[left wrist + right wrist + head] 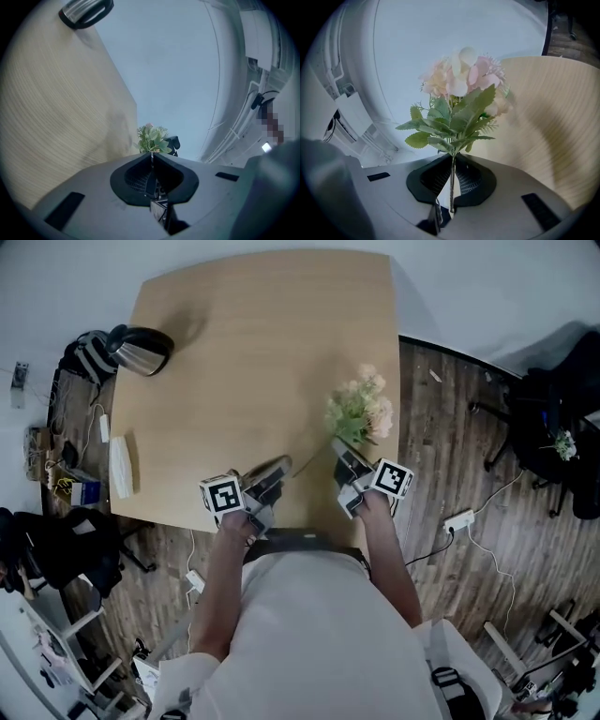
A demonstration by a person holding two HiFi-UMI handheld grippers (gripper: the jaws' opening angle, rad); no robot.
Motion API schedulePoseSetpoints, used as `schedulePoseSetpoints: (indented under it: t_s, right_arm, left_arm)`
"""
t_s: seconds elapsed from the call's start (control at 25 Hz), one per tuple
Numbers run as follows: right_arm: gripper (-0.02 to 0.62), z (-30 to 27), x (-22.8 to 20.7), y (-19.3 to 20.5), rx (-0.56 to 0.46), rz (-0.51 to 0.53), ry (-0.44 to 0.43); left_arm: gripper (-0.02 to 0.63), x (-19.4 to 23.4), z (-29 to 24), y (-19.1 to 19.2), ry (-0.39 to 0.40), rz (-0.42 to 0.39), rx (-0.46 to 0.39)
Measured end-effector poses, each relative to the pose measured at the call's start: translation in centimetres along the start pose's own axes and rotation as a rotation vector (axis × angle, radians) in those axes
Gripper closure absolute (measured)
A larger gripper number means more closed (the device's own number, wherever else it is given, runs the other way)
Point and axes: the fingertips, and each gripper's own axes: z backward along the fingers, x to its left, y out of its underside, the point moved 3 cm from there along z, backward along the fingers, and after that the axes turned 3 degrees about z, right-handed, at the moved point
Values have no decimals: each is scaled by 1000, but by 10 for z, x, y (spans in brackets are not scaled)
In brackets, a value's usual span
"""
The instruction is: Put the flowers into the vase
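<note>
Far left on the worktop [244, 352] I see only a steel kettle [142, 350] and no vase, so the insertion is all yet to do. My left gripper [151, 158] has its fingers shut, with nothing surely between them. The flowers [459, 89] hang above the worktop's right edge. Their stem is pinched in my right gripper's [452, 161] narrow fingers and runs along them, blooms pointing away from me.

We found the kettle [142, 350] on the table's [262, 352] far left corner, the flowers [360, 409] over its near right edge.
</note>
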Motion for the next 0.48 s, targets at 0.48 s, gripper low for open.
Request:
schedulePoseSetpoints:
  t_s: [0.48]
  right_arm:
    - [558, -36, 44, 33, 104, 54, -102]
  left_arm:
    - [600, 4, 77, -3, -49, 6, -199]
